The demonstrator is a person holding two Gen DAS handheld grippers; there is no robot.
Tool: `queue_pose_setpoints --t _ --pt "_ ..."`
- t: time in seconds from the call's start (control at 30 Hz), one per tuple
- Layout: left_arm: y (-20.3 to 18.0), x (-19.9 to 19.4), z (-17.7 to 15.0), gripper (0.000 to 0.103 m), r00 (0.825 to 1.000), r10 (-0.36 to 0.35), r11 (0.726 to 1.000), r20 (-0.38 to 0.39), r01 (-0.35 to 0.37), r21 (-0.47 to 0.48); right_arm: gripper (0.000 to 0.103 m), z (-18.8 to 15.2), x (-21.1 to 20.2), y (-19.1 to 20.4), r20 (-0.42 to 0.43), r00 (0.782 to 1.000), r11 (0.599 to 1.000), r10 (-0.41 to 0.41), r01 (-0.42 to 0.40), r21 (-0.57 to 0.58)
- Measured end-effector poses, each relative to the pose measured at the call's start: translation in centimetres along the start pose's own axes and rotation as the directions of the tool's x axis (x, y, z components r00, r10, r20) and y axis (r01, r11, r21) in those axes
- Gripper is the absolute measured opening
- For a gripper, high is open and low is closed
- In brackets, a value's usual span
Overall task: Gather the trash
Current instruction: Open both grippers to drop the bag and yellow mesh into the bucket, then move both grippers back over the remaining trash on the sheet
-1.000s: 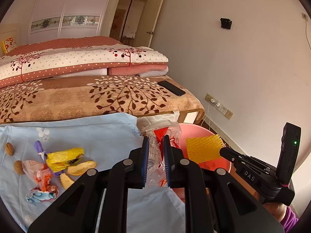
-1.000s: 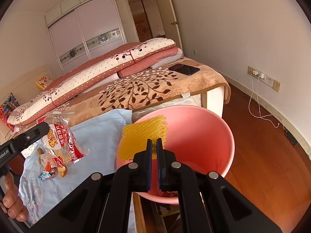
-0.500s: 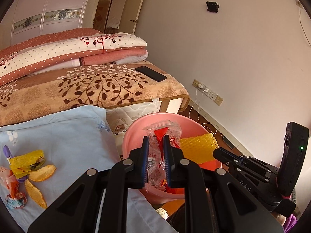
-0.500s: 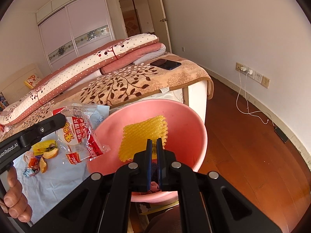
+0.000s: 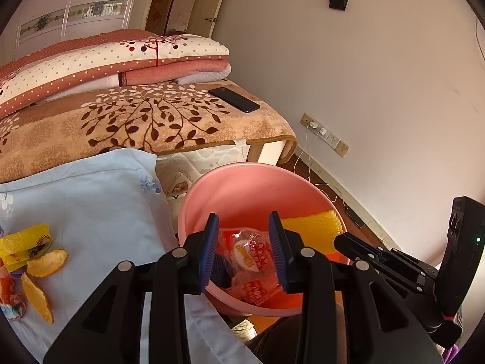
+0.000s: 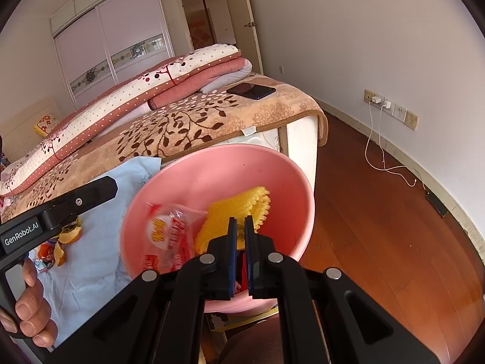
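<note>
A bedroom with plain off-white walls [image 6: 379, 30] and a reddish-brown polished wooden floor [image 6: 379, 242] that catches bright daylight. A bed [image 5: 266, 151] under a tan blanket with a brown leaf pattern [image 5: 136, 121] carries a stack of folded red-and-cream dotted quilts [image 5: 106, 60], and a black smartphone [image 5: 234, 99] lies on the blanket near the corner. A pale lilac sliding wardrobe with a floral band [image 6: 115, 48] stands beside an open doorway [image 6: 209, 18]. Beige wall sockets [image 6: 391, 109] hold a white charger cable [image 6: 379, 157] that trails to the floor.
</note>
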State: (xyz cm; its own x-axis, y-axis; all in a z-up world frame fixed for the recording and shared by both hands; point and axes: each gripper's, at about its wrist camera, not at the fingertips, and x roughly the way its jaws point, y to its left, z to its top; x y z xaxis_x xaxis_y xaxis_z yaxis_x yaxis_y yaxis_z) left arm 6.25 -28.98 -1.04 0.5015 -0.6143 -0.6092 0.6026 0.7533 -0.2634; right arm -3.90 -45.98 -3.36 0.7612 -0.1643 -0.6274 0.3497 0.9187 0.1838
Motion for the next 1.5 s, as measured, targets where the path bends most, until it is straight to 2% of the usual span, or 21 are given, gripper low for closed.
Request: queue_pose_setpoints --t 0.23,0.3,0.37,0.4,0.67,0.9,1.5 --pt "0.1 -0.3 -0.2 0.034 1.000 0.004 1.000 -0.008 -0.004 -0.004 0.005 0.1 0.1 0.0 -0.001 1.000 1.000 0.001 -0.001 0.003" --pt "0.1 -0.4 -0.2 0.034 1.000 0.004 1.000 -0.008 -0.004 -0.004 0.014 0.0 0.1 0.0 -0.001 1.000 1.000 -0.004 0.004 0.003" --pt "0.1 -0.5 -0.3 0.034 1.000 0.005 1.000 -0.007 -0.005 -0.002 0.033 0.0 0.1 0.0 0.001 1.000 1.000 -0.005 0.005 0.011" --pt "0.1 -0.6 -0.3 0.034 1.000 0.005 1.000 -0.006 -0.005 -0.001 0.035 -0.1 0.0 0.0 0.005 1.000 1.000 -0.004 0.004 0.016" --pt "0.2 -1.8 -0.6 0.034 1.000 0.010 1.000 0.001 -0.010 -0.007 0.037 -0.2 -0.6 0.9 0.010 1.000 1.000 0.010 -0.010 0.009" --pt "0.9 -3.5 -0.9 0.034 0.999 0.045 0.999 0.024 -0.045 0.005 0.039 -0.5 -0.9 2.4 0.008 0.999 0.999 0.038 -0.038 -0.014" --pt "6.1 -9.0 -3.1 0.034 0.988 0.146 0.989 0.057 -0.146 -0.020 0.044 -1.3 -1.5 8.1 -0.025 0.991 0.987 0.129 -0.130 -0.091"
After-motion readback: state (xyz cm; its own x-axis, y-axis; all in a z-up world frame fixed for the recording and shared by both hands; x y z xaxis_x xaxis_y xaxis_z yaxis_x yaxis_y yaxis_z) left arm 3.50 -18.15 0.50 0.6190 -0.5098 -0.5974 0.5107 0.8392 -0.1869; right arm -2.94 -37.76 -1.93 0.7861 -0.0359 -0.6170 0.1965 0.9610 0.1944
